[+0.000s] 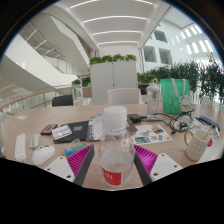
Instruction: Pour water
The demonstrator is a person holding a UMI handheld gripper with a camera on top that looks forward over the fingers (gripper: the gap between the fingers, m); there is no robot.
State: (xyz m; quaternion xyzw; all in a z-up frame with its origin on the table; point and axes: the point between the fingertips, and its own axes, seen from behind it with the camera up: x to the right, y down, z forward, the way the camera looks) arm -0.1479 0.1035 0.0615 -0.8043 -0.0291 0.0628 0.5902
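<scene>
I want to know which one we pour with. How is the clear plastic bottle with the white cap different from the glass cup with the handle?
The clear plastic bottle with the white cap stands between the gripper's pink-padded fingers; the glass cup with a handle stands apart, off to one side on the table. The bottle is capped; the cup is open on top. The bottle has a red-and-white label; the cup has none visible. Both are see-through and upright.
</scene>
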